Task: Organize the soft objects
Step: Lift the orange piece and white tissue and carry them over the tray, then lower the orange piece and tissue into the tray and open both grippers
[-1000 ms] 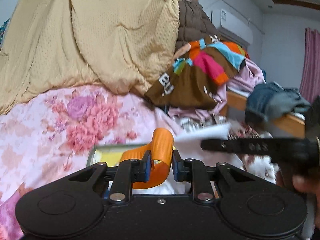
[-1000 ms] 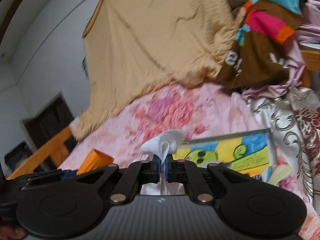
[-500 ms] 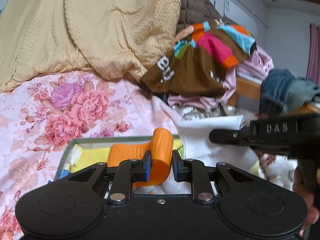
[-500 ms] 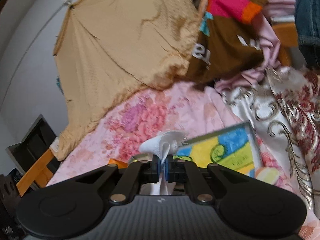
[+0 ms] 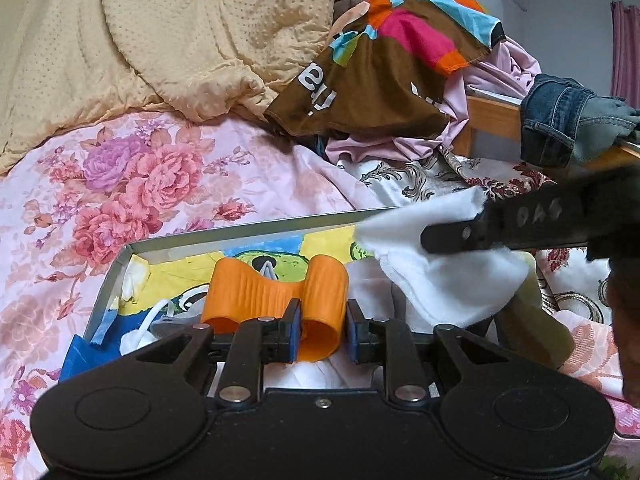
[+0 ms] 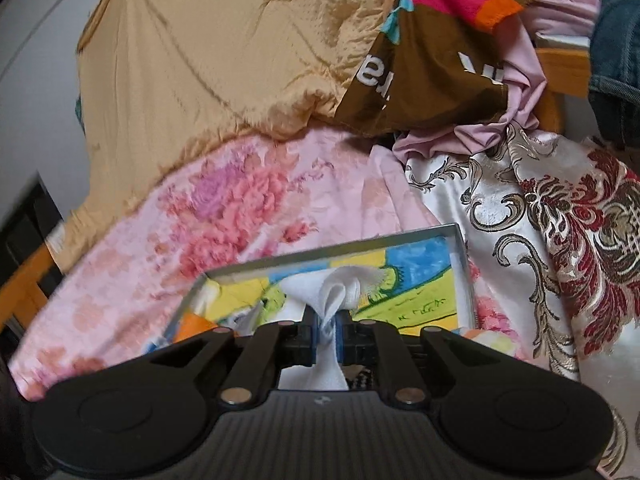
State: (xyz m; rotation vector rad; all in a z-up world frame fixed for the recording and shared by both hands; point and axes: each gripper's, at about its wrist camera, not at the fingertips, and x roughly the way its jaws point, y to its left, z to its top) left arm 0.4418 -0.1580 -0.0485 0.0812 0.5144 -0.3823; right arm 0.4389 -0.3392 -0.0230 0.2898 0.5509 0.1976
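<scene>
A ribbed orange soft piece (image 5: 276, 296) sits against blue pads (image 5: 294, 336) on the black left hand-held gripper (image 5: 320, 336). A plain white cloth (image 6: 340, 292) is bunched between the blue pads of the black right hand-held gripper (image 6: 327, 338). The grey-rimmed metal tray (image 5: 240, 236) has a bright lining of yellow, blue and green with black outlines. The pale pink bedsheet (image 5: 120, 184) carries pink and purple roses. Behind it lies a tan dotted quilt (image 5: 160, 32), a brown cloth (image 5: 380, 76) with white letters and pink, orange and turquoise patches, a lilac cloth (image 5: 504, 76), blue denim (image 5: 556, 120), and a white satin cloth (image 6: 560, 216) with gold scrolls and dark red leaves.
</scene>
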